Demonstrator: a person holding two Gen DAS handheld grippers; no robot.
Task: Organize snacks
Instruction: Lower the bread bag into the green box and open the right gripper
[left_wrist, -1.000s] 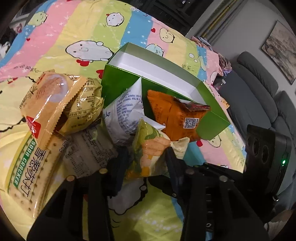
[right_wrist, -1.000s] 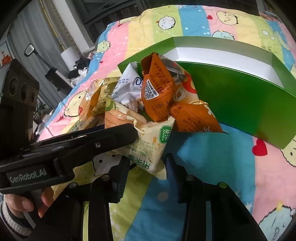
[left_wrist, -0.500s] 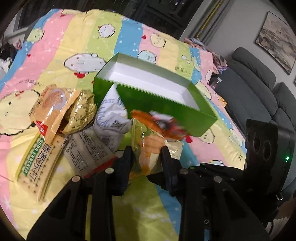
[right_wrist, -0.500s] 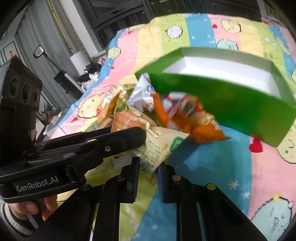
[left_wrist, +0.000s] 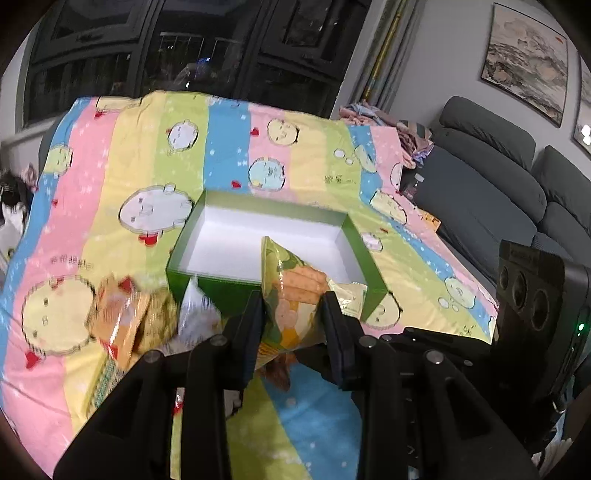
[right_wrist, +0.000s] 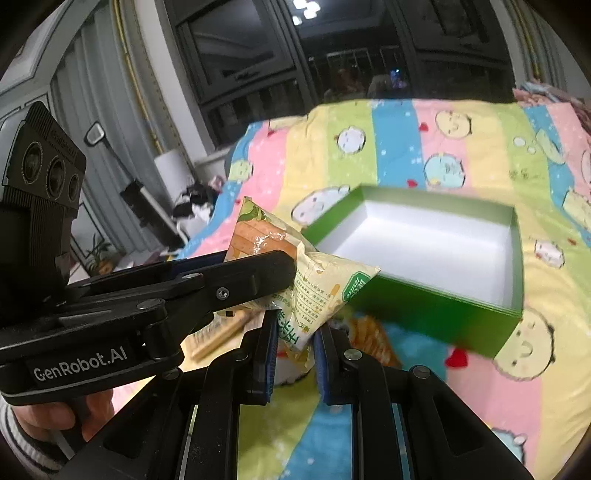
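Note:
A green box (left_wrist: 269, 291) with a white, empty inside stands open on the striped cartoon blanket; it also shows in the right wrist view (right_wrist: 436, 306). My left gripper (left_wrist: 294, 314) is shut on a yellow-green snack packet (left_wrist: 291, 299) and holds it up in front of the box's near wall. My right gripper (right_wrist: 295, 332) is shut on a lower corner of the same packet (right_wrist: 314, 291). Other snack packets (left_wrist: 125, 317) lie left of the box, blurred.
An orange packet (right_wrist: 369, 339) lies on the blanket by the box's near wall. The left gripper's body (right_wrist: 147, 314) crosses the right wrist view. A grey sofa (left_wrist: 498, 192) stands at the right beyond the blanket's edge.
Both grippers have risen together with the yellow-green packet, lifting it off the pile. The box and the other packets now lie lower and farther off.

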